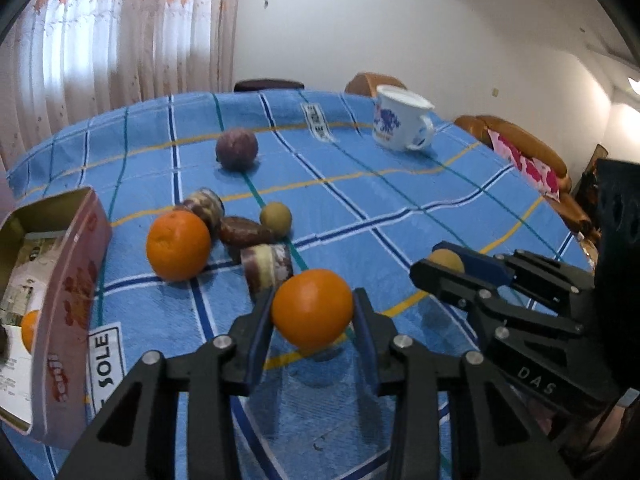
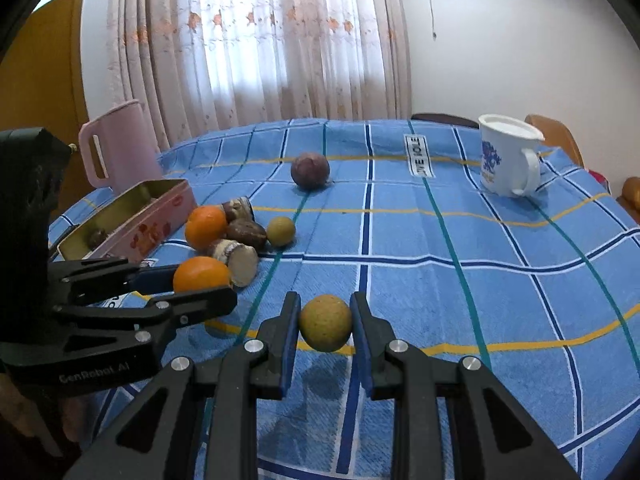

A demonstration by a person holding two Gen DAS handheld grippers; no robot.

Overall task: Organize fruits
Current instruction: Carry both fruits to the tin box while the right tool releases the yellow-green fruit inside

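Left hand-held gripper (image 1: 313,312): clamped on an orange (image 1: 312,307), raised just off the desk (image 1: 400,208), right of the tin (image 1: 68,280).
Right hand-held gripper (image 2: 326,322): gripping a small yellow-green fruit (image 2: 326,323), further right of the tin.
Pose: both point forward and down, side by side.
Risk: round fruit may slip from the flat pads; the two hand-held grippers could collide heading for the tin.
Loose fruit: second orange (image 1: 178,245) just beside the tin.

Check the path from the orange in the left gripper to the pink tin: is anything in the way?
Yes. A second orange and cut brown pieces sit on the cloth between the held orange and the pink tin; passing above them looks clear.
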